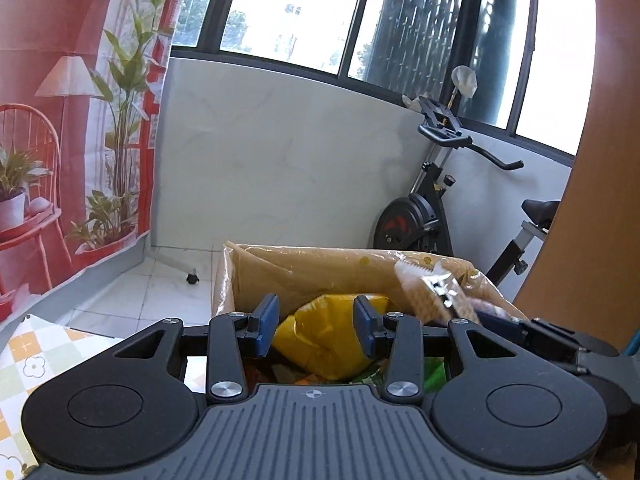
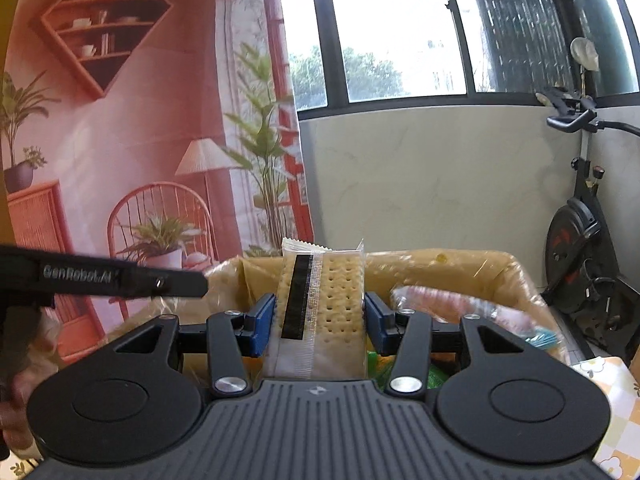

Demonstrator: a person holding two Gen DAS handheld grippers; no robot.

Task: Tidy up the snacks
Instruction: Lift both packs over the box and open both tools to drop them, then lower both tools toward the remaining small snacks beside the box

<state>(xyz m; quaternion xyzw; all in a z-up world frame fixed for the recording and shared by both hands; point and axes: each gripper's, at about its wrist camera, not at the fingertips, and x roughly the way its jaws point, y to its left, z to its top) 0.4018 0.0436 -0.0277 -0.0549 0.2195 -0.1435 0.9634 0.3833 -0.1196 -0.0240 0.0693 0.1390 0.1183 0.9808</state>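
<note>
The cracker pack [image 2: 324, 304] has its lower end hidden behind the right gripper's [image 2: 320, 320] body. In the left wrist view the same pack is blurred at the cardboard box's [image 1: 240, 276] right rim. The yellow bag [image 1: 320, 332] is partly covered by the left gripper [image 1: 316, 324]. The exercise bike [image 2: 580, 248] is cut off by the right wrist view's right edge
</note>
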